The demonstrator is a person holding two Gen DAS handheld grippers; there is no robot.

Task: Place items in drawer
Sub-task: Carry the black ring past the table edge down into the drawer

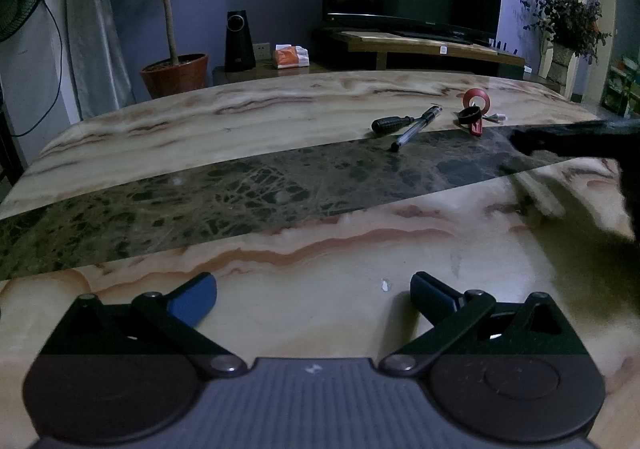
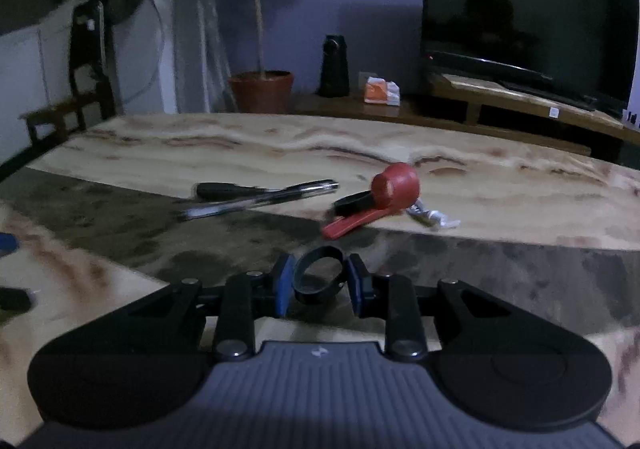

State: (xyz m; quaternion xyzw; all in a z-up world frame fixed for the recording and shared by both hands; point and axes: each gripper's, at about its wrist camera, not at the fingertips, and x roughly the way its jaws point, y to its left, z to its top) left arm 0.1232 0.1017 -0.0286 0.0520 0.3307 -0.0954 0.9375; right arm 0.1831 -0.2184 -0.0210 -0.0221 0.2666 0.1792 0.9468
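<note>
Right gripper (image 2: 319,283) is clamping a black ring (image 2: 319,277), opening facing the camera; left gripper (image 1: 313,295) is hanging open, holding nothing.

The worktop (image 1: 280,129) under my tools is polished stone, glossy enough to catch light: pale cream veined marble with a dark green-black mottled band across it. My left hand-held gripper (image 1: 313,295) has matt black plastic arms, dull metal rivets and smooth blue pads. My right hand-held gripper (image 2: 319,283) looks the same, its pads pressing a black ring (image 2: 319,277) of smooth, slightly shiny plastic or rubber. The pen (image 1: 416,127) is clear glossy plastic, and the screwdriver (image 1: 392,124) has a ribbed matt black grip. The red tape roll (image 1: 477,100) looks smooth and satiny.
</note>
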